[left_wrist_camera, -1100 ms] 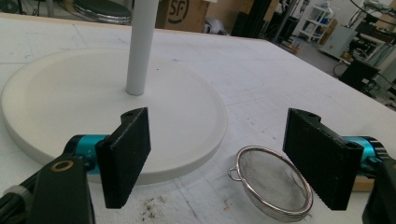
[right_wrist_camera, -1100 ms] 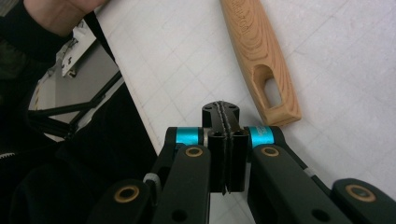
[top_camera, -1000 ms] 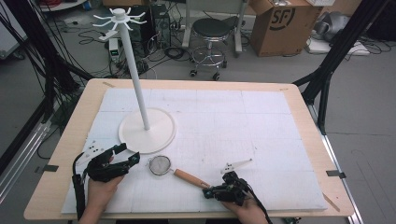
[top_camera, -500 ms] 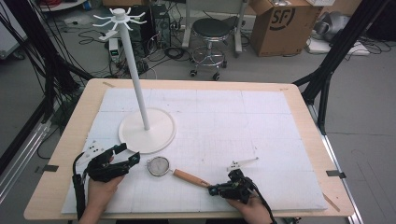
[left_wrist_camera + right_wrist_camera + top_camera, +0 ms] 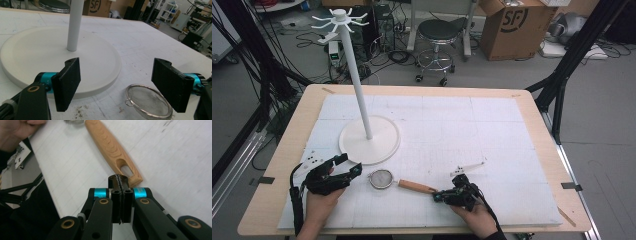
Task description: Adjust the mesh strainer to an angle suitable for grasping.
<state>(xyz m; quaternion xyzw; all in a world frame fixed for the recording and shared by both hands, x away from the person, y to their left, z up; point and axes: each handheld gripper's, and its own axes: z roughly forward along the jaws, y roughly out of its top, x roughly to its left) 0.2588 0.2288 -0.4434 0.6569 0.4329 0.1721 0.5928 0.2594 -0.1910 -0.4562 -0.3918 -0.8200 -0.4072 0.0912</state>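
Strainer lies just ahead of the wide-apart left claw; its wooden handle ends at the tips of the right claw, pressed together on nothing.

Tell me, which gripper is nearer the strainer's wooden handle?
Right. The right gripper sits shut at the wooden handle end; the left gripper waits open beside the mesh bowl.

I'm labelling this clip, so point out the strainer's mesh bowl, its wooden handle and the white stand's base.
mesh bowl [image 5: 150,103], left gripper view, on the wire mesh inside the rim.
wooden handle [image 5: 111,147], right gripper view, on the middle of the grained shaft.
white stand's base [image 5: 382,145], high view, on the flat disc right of the pole.
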